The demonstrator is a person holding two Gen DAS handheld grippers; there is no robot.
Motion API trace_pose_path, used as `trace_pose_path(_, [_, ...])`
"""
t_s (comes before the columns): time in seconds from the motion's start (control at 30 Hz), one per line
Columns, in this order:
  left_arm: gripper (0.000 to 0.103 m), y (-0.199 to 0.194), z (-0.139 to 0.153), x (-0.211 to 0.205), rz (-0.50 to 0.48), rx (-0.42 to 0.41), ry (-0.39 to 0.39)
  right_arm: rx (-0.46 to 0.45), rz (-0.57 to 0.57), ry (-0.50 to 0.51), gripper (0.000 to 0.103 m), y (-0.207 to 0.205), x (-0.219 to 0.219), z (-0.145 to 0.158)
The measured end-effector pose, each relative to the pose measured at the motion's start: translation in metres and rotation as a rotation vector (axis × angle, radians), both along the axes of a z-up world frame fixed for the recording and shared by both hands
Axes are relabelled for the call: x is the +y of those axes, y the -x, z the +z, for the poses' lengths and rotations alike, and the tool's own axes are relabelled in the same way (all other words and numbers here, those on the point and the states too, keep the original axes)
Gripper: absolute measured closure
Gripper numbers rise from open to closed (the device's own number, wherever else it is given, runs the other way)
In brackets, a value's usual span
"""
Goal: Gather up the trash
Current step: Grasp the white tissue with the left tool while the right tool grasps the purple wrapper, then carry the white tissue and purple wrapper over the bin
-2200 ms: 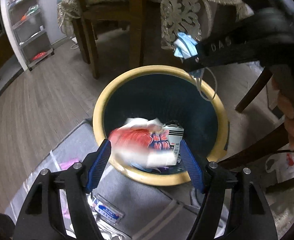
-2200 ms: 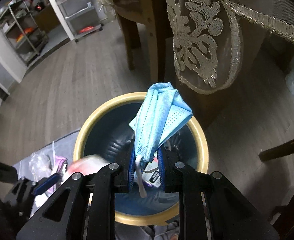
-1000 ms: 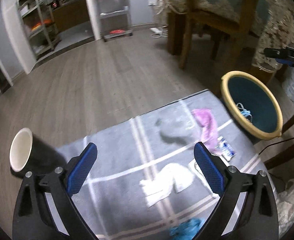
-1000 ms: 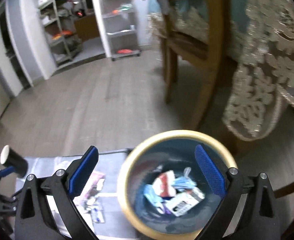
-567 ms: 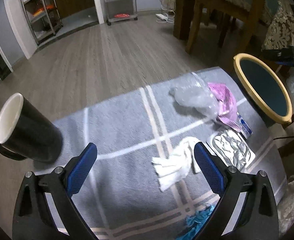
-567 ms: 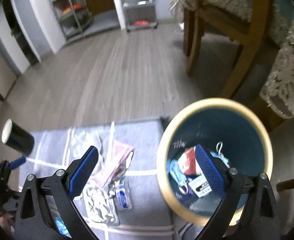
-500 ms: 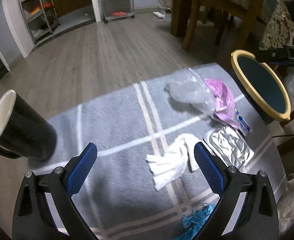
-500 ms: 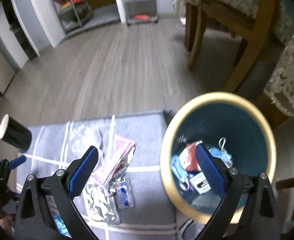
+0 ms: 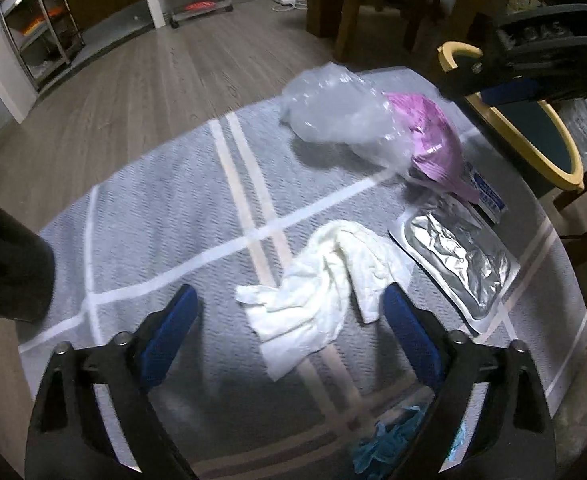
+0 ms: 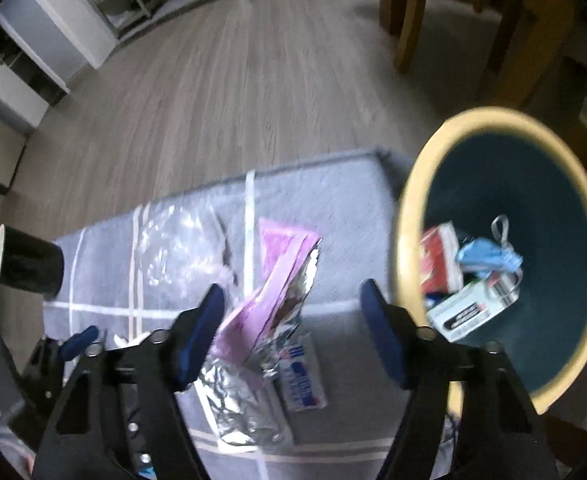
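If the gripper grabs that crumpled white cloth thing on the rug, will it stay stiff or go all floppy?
Probably floppy: the white cloth lies in soft folds and wrinkles on the grey rug, so it would likely droop from the left gripper, whose jaws are closing around it. It looks thin, so probably light. It has no round shape, so it should not roll.

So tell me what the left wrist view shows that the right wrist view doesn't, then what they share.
Only the left wrist view: the white cloth between the left gripper's closing jaws, not yet pinched, and a blue scrap at the bottom edge.
Only the right wrist view: the trash inside the bin, and the cup's white rim.
Both: the clear bag, pink pouch, foil pack, sachet, rug and bin rim.
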State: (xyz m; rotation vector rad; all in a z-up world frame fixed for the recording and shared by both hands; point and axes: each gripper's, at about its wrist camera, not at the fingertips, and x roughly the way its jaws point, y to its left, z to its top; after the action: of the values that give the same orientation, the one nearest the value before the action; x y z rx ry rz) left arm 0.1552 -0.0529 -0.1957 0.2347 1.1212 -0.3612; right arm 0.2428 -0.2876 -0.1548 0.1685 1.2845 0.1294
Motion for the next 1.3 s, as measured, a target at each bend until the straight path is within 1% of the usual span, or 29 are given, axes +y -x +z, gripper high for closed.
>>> trace_pose_path(0.03, [0.021, -0.001, -0.002, -0.001, -0.007, 0.011, 0.003, 0.014, 0.003, -0.005, 0.041, 0.0, 0.003, -0.003])
trace_pose_path(0.07, [0.026, -0.001, -0.005, -0.003, -0.017, 0.023, 0.004, 0.027, 0.008, -0.009, 0.044, 0.0, 0.006, -0.006])
trace_pose_path(0.17, [0.027, 0.001, -0.006, -0.008, -0.044, 0.016, -0.007, 0.07, 0.033, -0.02, 0.052, 0.0, 0.016, -0.017])
trace_pose_path(0.23, [0.031, 0.003, -0.005, -0.009, -0.043, 0.014, 0.001, 0.089, 0.039, -0.021, 0.055, -0.001, 0.021, -0.021])
trace_pose_path(0.27, [0.037, 0.004, -0.004, -0.011, -0.043, 0.012, 0.002, 0.096, 0.042, -0.02, 0.06, -0.001, 0.023, -0.024])
trace_pose_path(0.3, [0.043, 0.004, -0.003, -0.011, -0.046, 0.01, 0.006, 0.099, 0.045, -0.016, 0.062, -0.001, 0.024, -0.025])
trace_pose_path(0.33, [0.046, 0.005, -0.002, -0.012, -0.049, 0.009, 0.006, 0.105, 0.048, -0.011, 0.064, -0.001, 0.025, -0.027])
trace_pose_path(0.37, [0.052, 0.007, -0.001, -0.016, -0.054, 0.008, 0.004, 0.109, 0.049, -0.012, 0.067, 0.0, 0.025, -0.029])
trace_pose_path(0.43, [0.059, 0.008, 0.001, -0.017, -0.059, 0.006, 0.005, 0.115, 0.047, -0.014, 0.072, 0.0, 0.024, -0.03])
trace_pose_path(0.5, [0.07, 0.007, 0.004, -0.017, -0.066, 0.003, 0.006, 0.114, 0.041, -0.021, 0.074, 0.001, 0.022, -0.029])
trace_pose_path(0.53, [0.073, 0.008, 0.004, -0.018, -0.072, 0.002, 0.006, 0.111, 0.038, -0.025, 0.075, 0.001, 0.021, -0.028])
trace_pose_path(0.6, [0.083, 0.009, 0.004, -0.017, -0.083, 0.004, 0.006, 0.105, 0.034, -0.029, 0.076, 0.001, 0.017, -0.026])
trace_pose_path(0.67, [0.088, 0.01, 0.005, -0.02, -0.091, 0.0, -0.005, 0.097, 0.027, -0.035, 0.078, 0.001, 0.013, -0.024])
trace_pose_path(0.7, [0.089, 0.011, 0.006, -0.021, -0.092, 0.0, -0.007, 0.093, 0.024, -0.04, 0.078, 0.001, 0.012, -0.022])
trace_pose_path(0.87, [0.091, 0.01, 0.009, -0.018, -0.074, -0.013, -0.01, 0.072, 0.015, -0.05, 0.08, 0.0, 0.005, -0.015])
trace_pose_path(1.0, [0.092, 0.01, 0.019, -0.013, -0.06, -0.041, -0.005, 0.056, 0.0, -0.058, 0.083, -0.003, 0.001, -0.009])
trace_pose_path(1.2, [0.092, 0.011, 0.042, -0.008, -0.037, -0.095, 0.017, 0.005, -0.02, -0.091, 0.085, 0.003, -0.005, 0.008])
trace_pose_path(1.3, [0.092, 0.014, 0.056, -0.005, -0.023, -0.123, 0.032, -0.017, -0.02, -0.09, 0.085, 0.008, -0.008, 0.014])
